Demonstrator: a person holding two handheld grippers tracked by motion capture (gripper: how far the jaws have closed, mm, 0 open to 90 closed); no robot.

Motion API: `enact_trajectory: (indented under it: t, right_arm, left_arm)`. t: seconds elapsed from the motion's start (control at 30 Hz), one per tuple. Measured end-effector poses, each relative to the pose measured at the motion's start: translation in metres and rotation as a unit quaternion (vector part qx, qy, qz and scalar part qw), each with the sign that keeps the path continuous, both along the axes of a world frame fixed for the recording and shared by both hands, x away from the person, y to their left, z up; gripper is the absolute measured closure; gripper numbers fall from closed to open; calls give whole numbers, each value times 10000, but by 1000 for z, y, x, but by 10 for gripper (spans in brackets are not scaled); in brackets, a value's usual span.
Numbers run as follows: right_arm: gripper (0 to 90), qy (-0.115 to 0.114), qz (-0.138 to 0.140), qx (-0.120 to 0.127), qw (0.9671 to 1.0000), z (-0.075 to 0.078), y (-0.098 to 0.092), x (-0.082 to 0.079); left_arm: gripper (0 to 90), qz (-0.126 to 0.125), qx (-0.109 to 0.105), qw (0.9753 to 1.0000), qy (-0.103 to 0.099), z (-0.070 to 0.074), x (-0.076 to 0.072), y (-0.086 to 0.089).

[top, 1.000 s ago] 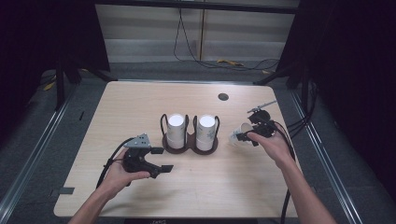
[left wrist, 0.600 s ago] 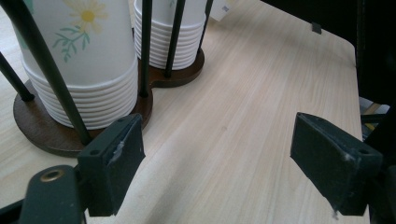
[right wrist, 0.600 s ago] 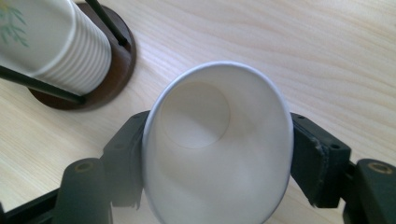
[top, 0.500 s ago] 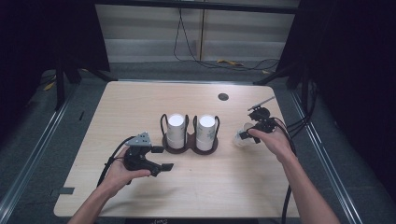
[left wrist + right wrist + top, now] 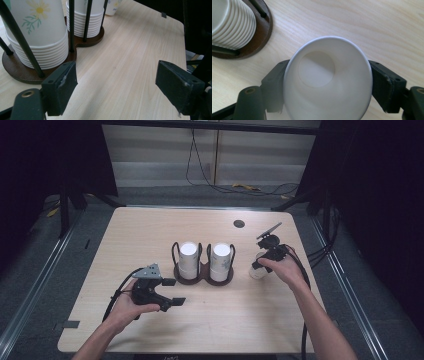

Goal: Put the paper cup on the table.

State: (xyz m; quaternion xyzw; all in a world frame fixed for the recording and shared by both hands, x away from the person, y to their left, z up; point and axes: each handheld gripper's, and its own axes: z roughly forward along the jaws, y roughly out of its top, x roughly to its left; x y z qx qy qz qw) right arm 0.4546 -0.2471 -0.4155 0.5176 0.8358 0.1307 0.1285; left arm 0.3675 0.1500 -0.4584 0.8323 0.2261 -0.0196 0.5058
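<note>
High view: right gripper holds a paper cup right of the cup rack; left gripper view: left gripper wide open, empty, beside the rack; right gripper view: jaws clamp the cup's sides, mouth toward camera.

My right gripper has the paper cup between its jaws; the cup rack stands to its left, just ahead-right of my left gripper.
</note>
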Motion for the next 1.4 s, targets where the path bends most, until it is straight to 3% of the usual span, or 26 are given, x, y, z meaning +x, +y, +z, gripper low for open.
enact_trajectory:
  t: [0.17, 0.33, 0.43, 0.8, 0.9, 1.1, 1.4]
  right_arm:
    - [222, -73, 15, -69, 9999, -3, 6, 2]
    - [207, -129, -83, 101, 9998, -9, 6, 3]
    - [194, -59, -153, 333, 9993, -13, 3, 0]
    - [166, -156, -247, 595, 9978, -22, -5, -15]
    - [165, -207, -293, 629, 9974, -23, -8, -20]
    - [167, -469, -351, 854, 9946, -22, -14, -35]
    - [174, -783, -422, 1029, 9907, -18, -24, -55]
  left_arm:
    - [175, 51, 50, 10000, 11, -2, 1, 2]
    - [175, 80, 53, 9999, 37, -3, 1, 3]
    - [175, 47, 88, 9999, 14, -3, 0, 3]
    - [182, 42, 97, 9999, 97, -6, -1, 1]
    - [182, 88, -19, 9998, 195, -7, 0, 1]
    - [182, 121, -61, 9998, 131, -6, 0, 2]
    - [181, 311, 94, 9995, 35, -5, 0, 5]
